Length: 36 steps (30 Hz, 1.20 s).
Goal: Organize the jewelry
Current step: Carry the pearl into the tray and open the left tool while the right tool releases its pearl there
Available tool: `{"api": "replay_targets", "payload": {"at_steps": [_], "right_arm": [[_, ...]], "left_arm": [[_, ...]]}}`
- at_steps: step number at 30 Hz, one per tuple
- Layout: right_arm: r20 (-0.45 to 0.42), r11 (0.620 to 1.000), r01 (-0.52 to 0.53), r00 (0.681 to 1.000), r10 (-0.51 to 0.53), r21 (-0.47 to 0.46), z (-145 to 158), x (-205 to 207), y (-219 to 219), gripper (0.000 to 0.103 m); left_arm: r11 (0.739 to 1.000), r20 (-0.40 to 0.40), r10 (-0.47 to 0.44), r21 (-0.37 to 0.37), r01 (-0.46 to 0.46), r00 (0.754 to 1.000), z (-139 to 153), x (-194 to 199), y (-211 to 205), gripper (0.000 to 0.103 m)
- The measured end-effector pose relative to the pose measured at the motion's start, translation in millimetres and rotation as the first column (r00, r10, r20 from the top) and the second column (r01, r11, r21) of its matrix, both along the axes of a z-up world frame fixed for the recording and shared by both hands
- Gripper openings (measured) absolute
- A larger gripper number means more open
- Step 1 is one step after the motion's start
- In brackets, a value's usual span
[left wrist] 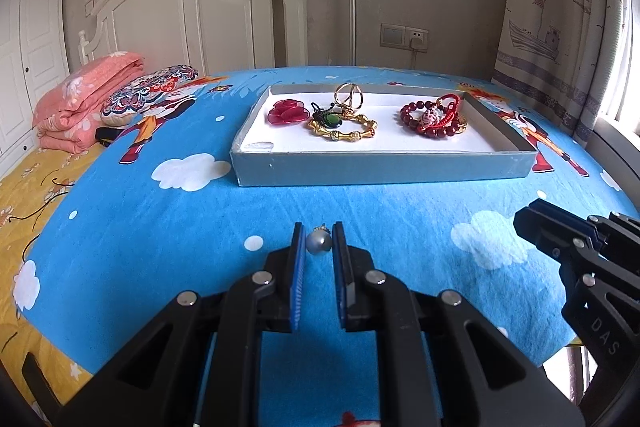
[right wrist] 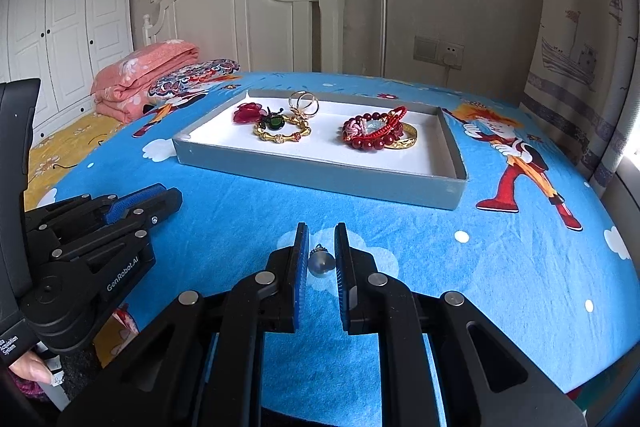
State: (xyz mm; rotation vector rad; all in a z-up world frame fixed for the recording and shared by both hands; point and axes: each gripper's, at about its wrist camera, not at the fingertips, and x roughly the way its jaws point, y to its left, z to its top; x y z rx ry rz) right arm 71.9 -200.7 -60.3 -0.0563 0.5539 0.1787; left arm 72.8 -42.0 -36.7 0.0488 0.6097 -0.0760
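Two pearl earrings to go!
Left tongs [left wrist: 319,242] pinch one pearl earring [left wrist: 319,242], right tongs [right wrist: 321,242] another [right wrist: 321,263]; bracelets already fill the tray [left wrist: 384,167].

Ahead of me the blue bedspread [left wrist: 360,199] lies bare up to the grey tray [left wrist: 384,167], whose near wall bars a low approach; bracelets [left wrist: 434,121] crowd inside
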Motion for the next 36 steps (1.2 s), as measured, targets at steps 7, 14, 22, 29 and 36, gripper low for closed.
{"api": "replay_targets", "payload": {"at_steps": [7, 14, 22, 29, 36], "right_arm": [[0.02, 1.0, 0.016, 1.0, -0.017, 0.021, 9, -1, -1, 0.012], [0.013, 0.999, 0.04, 0.999, -0.041, 0.029, 8, 9, -2, 0.012], [0.036, 0.998, 0.059, 0.998, -0.06, 0.012, 23, 31, -3, 0.012], [0.054, 0.995, 0.094, 0.994, -0.095, 0.028, 43, 65, -14, 0.012], [0.018, 0.994, 0.104, 0.994, -0.104, 0.015, 44, 102, -20, 0.012]], "left_arm": [[1.0, 0.017, 0.01, -0.014, -0.01, 1.0, 8, -4, 2, 0.013], [0.999, 0.052, 0.008, -0.036, -0.006, 0.999, 28, -7, 4, 0.013], [1.0, 0.07, -0.011, 0.002, 0.01, 0.997, 41, 10, -6, 0.013], [1.0, 0.056, -0.022, 0.003, 0.022, 0.998, 59, 58, -13, 0.013], [1.0, 0.007, -0.007, -0.005, 0.007, 1.0, 60, 106, -16, 0.013]]}}
